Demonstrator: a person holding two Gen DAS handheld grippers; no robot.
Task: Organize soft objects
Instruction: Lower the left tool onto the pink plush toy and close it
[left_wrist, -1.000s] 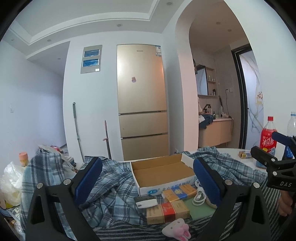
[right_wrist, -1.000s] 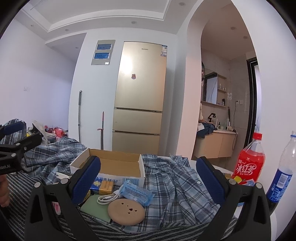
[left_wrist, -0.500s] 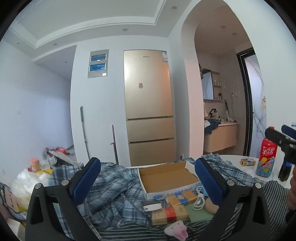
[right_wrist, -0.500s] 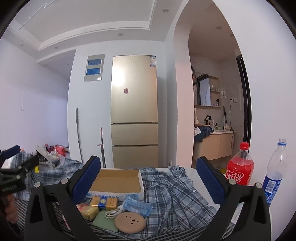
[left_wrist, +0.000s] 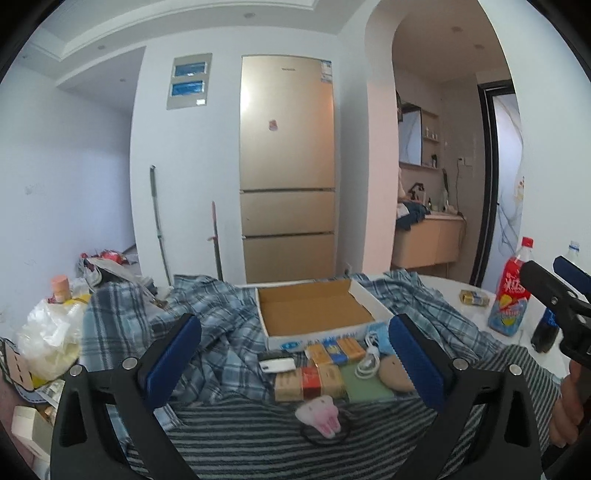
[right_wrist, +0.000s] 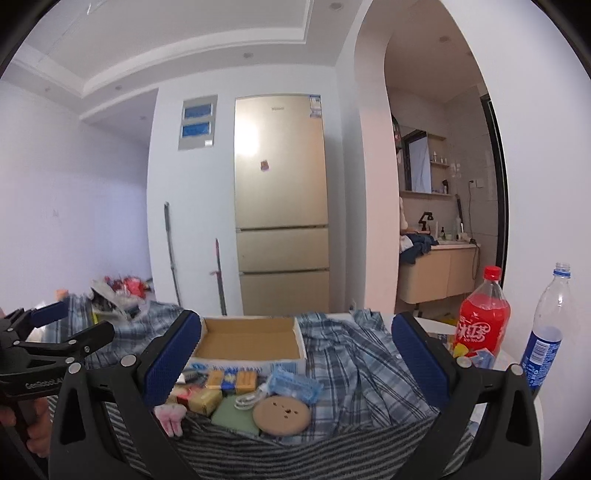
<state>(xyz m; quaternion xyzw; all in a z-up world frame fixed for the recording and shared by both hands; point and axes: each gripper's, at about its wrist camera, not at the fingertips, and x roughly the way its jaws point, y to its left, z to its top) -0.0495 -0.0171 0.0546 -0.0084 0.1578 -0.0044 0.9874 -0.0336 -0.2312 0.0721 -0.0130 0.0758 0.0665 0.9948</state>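
On your far left a white plastic bag (left_wrist: 48, 332) sits at the table's edge, with the blue plaid shirt (left_wrist: 218, 332) spread beside it and running behind the box to the right. Your left gripper (left_wrist: 293, 363) hangs above the table with its blue-padded fingers spread wide, holding nothing. Between those fingers, a grey striped cloth (left_wrist: 258, 439) lies nearest you, and a pink and white plush bunny (left_wrist: 321, 412) rests on its far edge, touching a black hair tie (left_wrist: 327, 434).

Just beyond the bunny sits a row of small packets (left_wrist: 310, 380), then a green pad (left_wrist: 365, 384), a white cable (left_wrist: 367, 363) and a round tan disc (left_wrist: 393, 373), all close together. Behind them an open cardboard box (left_wrist: 314, 310) rests on the plaid shirt.

Your right gripper (right_wrist: 295, 360) is also wide open and empty, hovering over the same cluster; from its camera the bunny (right_wrist: 170, 419) lies by the left finger and a blue plastic pack (right_wrist: 293, 386) lies just behind the disc. At the right stand a red soda bottle (right_wrist: 482, 317) and a clear bottle with a blue label (right_wrist: 546, 332), apart from the cloths.
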